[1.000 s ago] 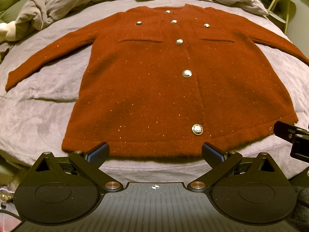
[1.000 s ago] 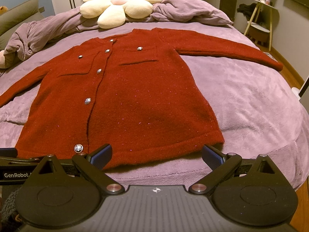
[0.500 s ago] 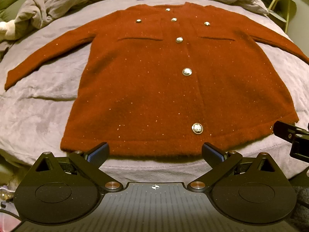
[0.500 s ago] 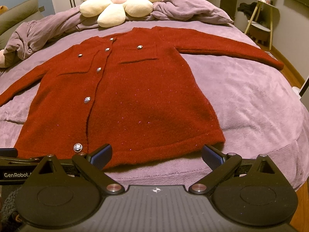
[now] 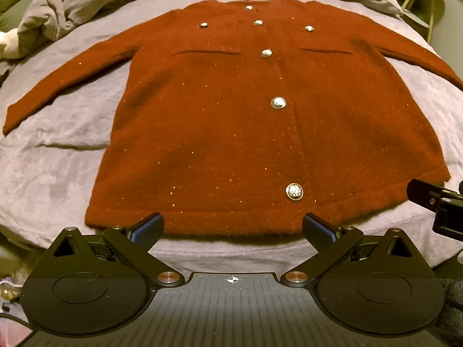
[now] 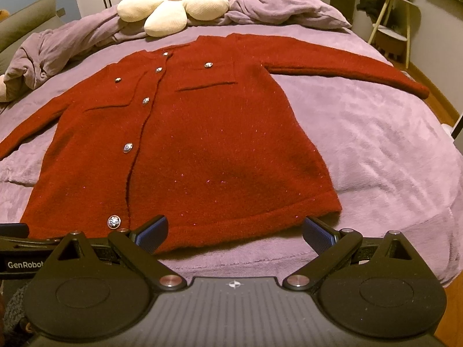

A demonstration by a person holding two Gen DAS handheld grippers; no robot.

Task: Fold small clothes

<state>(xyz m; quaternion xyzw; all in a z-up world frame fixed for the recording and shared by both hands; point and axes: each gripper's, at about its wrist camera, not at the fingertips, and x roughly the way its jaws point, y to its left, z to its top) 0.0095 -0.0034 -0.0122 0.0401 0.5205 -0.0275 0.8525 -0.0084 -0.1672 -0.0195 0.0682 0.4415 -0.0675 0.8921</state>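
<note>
A dark red buttoned cardigan [image 5: 231,133] [image 6: 208,150] lies flat and front-up on a purple bedspread [image 5: 52,173] [image 6: 390,150], both sleeves spread outward. Silver buttons run down its front. My left gripper [image 5: 233,228] hangs open just short of the hem's left half, nothing between its fingers. My right gripper [image 6: 235,230] is open too, just short of the hem's right half near the lower right corner. Each gripper's black body shows at the edge of the other's view.
A cream flower-shaped cushion [image 6: 179,3] and a crumpled purple duvet [image 6: 58,49] lie at the head of the bed. A small side table [image 6: 393,23] stands at the far right. The bed's right edge drops to a wooden floor [image 6: 445,107].
Both grippers have drifted slightly forward toward the cardigan's hem. The cardigan has not moved and the jaws are as wide as before.
</note>
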